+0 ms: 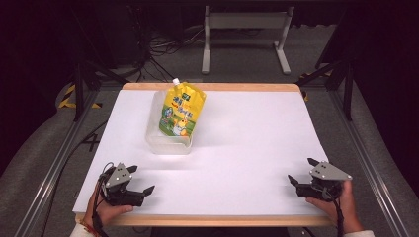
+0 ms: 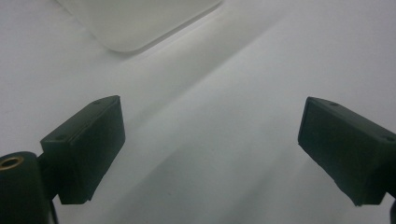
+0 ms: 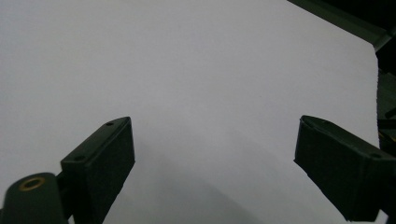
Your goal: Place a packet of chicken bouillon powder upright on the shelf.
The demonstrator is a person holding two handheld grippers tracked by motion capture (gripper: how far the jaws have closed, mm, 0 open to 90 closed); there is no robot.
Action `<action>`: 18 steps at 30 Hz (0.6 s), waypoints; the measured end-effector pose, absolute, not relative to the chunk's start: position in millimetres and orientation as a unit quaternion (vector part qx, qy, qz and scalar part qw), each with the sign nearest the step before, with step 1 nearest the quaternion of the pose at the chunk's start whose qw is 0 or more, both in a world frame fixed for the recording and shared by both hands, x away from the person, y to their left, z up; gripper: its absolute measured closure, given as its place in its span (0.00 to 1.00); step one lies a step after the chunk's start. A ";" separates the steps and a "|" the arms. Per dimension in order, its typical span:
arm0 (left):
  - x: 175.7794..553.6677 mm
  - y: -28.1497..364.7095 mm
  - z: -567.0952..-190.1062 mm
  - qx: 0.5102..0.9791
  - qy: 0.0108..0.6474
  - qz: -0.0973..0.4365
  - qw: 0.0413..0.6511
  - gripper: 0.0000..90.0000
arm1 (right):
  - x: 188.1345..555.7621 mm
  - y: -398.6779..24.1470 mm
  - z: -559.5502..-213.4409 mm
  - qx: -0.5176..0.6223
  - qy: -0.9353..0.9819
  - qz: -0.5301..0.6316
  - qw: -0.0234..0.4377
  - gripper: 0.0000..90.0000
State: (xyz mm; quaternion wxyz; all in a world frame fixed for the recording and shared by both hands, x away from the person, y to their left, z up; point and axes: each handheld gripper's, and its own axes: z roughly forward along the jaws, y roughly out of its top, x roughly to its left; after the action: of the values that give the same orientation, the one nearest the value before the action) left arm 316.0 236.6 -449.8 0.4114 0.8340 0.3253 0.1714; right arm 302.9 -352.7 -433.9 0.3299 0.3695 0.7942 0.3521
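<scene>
A yellow spouted refill pouch (image 1: pixel 181 109) leans in a clear plastic tub (image 1: pixel 163 145) at the back left of the white table. My left gripper (image 1: pixel 141 178) rests near the front left edge, jaws wide apart with nothing between them; its own view shows both black pads (image 2: pixel 88 149) over bare white surface, with the tub's corner (image 2: pixel 135 23) ahead. My right gripper (image 1: pixel 302 171) sits near the front right edge, open and empty, its pads (image 3: pixel 100 161) spread over the white tabletop.
The white sheet (image 1: pixel 237 148) lies on a wooden board whose edge (image 1: pixel 212 220) shows at front and back. A metal stand (image 1: pixel 244 34) and cables lie on the floor beyond. Metal rails (image 1: pixel 368 158) run along both sides.
</scene>
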 end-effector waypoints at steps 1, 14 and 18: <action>315.8 236.7 -449.4 0.834 0.326 0.173 0.410 0.09 | 301.3 -354.7 -434.4 0.371 0.793 0.353 0.330 0.14; 314.0 242.0 -447.6 0.827 0.330 0.176 0.419 0.08 | 286.9 -375.8 -435.7 0.420 0.760 0.356 0.346 0.13; 314.3 241.4 -447.7 0.831 0.327 0.177 0.415 0.08 | 286.2 -378.9 -435.9 0.424 0.754 0.357 0.353 0.12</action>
State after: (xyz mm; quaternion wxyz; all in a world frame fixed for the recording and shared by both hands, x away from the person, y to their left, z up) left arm 314.3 241.4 -447.7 0.4148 0.8306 0.3267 0.1770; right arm 286.2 -378.9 -435.9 0.3528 0.4243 0.7537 0.3570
